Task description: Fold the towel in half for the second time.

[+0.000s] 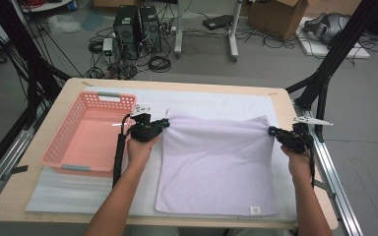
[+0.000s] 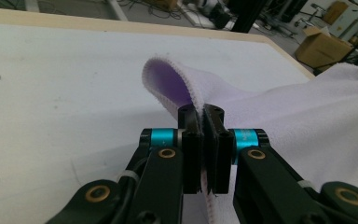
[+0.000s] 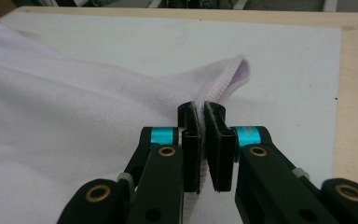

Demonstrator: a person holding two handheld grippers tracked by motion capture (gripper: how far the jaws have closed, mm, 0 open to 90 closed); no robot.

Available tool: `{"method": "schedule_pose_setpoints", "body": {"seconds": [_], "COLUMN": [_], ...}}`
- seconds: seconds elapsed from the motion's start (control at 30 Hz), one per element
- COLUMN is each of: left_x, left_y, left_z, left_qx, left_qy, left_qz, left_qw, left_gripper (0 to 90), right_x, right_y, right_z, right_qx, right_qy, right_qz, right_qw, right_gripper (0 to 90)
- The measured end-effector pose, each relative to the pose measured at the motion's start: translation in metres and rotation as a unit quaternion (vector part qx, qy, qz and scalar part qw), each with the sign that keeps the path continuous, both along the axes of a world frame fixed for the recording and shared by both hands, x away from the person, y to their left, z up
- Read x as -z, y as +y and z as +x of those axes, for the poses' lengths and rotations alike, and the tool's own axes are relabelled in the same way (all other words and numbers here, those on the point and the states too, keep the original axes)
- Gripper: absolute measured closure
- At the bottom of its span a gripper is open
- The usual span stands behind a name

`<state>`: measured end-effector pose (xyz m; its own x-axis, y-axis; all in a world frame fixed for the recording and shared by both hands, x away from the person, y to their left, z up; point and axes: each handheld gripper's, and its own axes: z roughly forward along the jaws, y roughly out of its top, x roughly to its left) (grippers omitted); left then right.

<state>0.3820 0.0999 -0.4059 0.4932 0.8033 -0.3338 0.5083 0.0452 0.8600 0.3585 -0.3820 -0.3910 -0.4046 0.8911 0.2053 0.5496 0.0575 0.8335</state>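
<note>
White mat (image 1: 216, 101), both grippers (left gripper (image 1: 166, 123), right gripper (image 1: 271, 131)) pinching lilac towel (image 1: 216, 162) corners

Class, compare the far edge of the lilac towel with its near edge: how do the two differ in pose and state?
The far edge is lifted off the table, while the near edge lies flat. The far edge's corners are pinched by the left gripper and right gripper; the near edge is untouched. The near edge carries a small label; the far edge shows none. Both belong to one lilac towel.

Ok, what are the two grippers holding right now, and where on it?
Both hold the lavender towel: the left gripper pinches its far left corner, the right gripper its far right corner.
</note>
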Motion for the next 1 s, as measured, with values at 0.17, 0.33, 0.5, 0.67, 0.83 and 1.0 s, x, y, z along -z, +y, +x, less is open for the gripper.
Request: {"method": "schedule_pose_setpoints", "body": {"seconds": [0.17, 0.33, 0.5, 0.67, 0.83, 1.0], "left_x": [-0.005, 0.003, 0.012, 0.022, 0.030, 0.032], "left_y": [0.002, 0.006, 0.009, 0.013, 0.016, 0.018], "left_z": [-0.021, -0.045, -0.066, -0.080, -0.092, -0.087], "left_qx": [0.021, 0.040, 0.051, 0.056, 0.071, 0.067], "left_qy": [-0.007, -0.004, -0.002, 0.008, 0.018, 0.017], "left_qz": [0.008, 0.010, 0.011, 0.011, 0.017, 0.018], "left_qw": [0.9997, 0.9991, 0.9987, 0.9983, 0.9972, 0.9974], "left_gripper": [85.8, 85.9, 85.9, 85.9, 85.7, 58.2], "right_x": [-0.002, 0.005, 0.010, 0.016, 0.026, 0.036], "right_y": [0.000, -0.003, -0.002, -0.001, -0.001, -0.001], "right_z": [-0.023, -0.047, -0.067, -0.080, -0.093, -0.096], "right_qx": [-0.016, -0.029, -0.041, -0.049, -0.051, -0.044], "right_qy": [0.000, 0.001, 0.009, 0.016, 0.024, 0.046], "right_qz": [-0.001, 0.003, -0.006, -0.011, -0.007, -0.009], "right_qw": [0.9999, 0.9996, 0.9991, 0.9986, 0.9984, 0.9979], "right_gripper": [85.3, 85.2, 85.2, 85.1, 85.1, 66.7]}}
